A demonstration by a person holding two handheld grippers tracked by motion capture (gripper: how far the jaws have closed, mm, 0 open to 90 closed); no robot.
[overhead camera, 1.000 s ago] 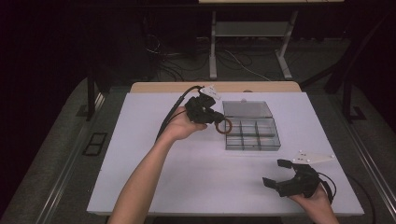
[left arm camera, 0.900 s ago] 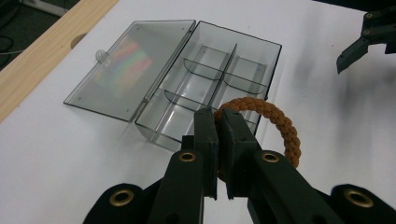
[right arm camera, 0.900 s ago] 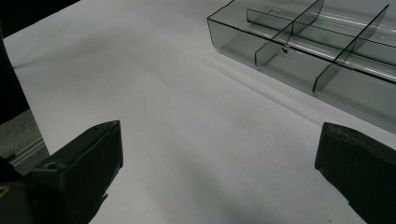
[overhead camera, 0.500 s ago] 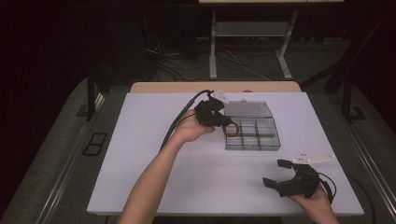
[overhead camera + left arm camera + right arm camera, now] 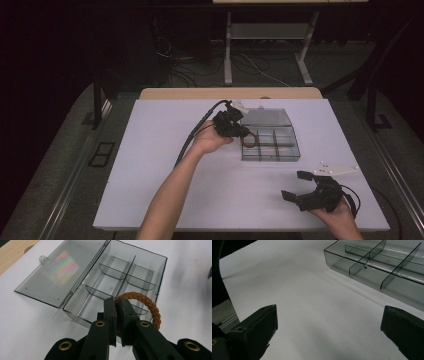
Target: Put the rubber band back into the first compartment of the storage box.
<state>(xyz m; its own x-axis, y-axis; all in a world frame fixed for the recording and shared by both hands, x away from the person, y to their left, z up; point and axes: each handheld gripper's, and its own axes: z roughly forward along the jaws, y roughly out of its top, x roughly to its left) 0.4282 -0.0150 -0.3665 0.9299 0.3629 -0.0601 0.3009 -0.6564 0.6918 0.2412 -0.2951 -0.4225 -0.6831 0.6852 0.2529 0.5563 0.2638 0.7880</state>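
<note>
Left gripper [image 5: 117, 305], angled down at mid-frame, pinches a braided brown bracelet [image 5: 147, 303] over the clear plastic compartment box [image 5: 160, 277]. Right gripper [image 5: 304, 186] rests lower right on the white table [image 5: 150, 165], jaws spread wide.

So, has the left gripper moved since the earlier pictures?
Yes. The left gripper, holding the brown bracelet, moved rightward, over the open box.

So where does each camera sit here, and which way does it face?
High view: above the person's side, looking forward and down on the table; both forearms, left gripper, right gripper.
Left gripper view: along shut jaws pinching the bracelet over the box.
Right gripper view: low across the table, between open jaws.
All share the box.
</note>
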